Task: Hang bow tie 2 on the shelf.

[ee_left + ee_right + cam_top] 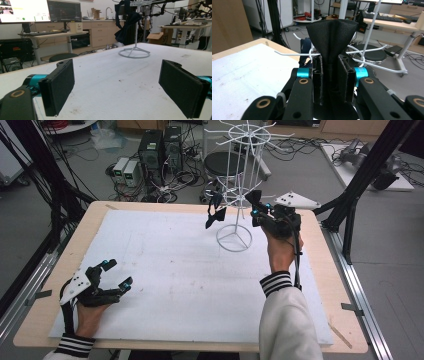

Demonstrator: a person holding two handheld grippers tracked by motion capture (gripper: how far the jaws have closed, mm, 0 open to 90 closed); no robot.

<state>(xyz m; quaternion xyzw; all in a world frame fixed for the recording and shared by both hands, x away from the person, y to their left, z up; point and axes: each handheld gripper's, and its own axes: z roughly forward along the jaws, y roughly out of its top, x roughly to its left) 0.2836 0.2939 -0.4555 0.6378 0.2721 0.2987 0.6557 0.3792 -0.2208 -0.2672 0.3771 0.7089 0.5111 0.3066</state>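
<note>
A white wire rack (235,180) with radiating hooks stands at the far middle of the white board (165,270). A dark bow tie (215,212) hangs from one hook on its left side, and in the left gripper view the bow tie (126,22) hangs above the rack's ring base (134,53). My right gripper (256,206), just right of the rack, is shut on a black fabric piece (332,32) that flares out above the pads, close to a white hook (294,53). My left gripper (114,274) rests near the board's front left, open with nothing between its pads (60,85).
The rack's ring base (234,239) sits on the board below the right gripper. Computers and tangled cables (155,165) lie on the floor behind the table. Black frame posts (360,180) rise at the right. A round stool (372,53) stands beyond the rack.
</note>
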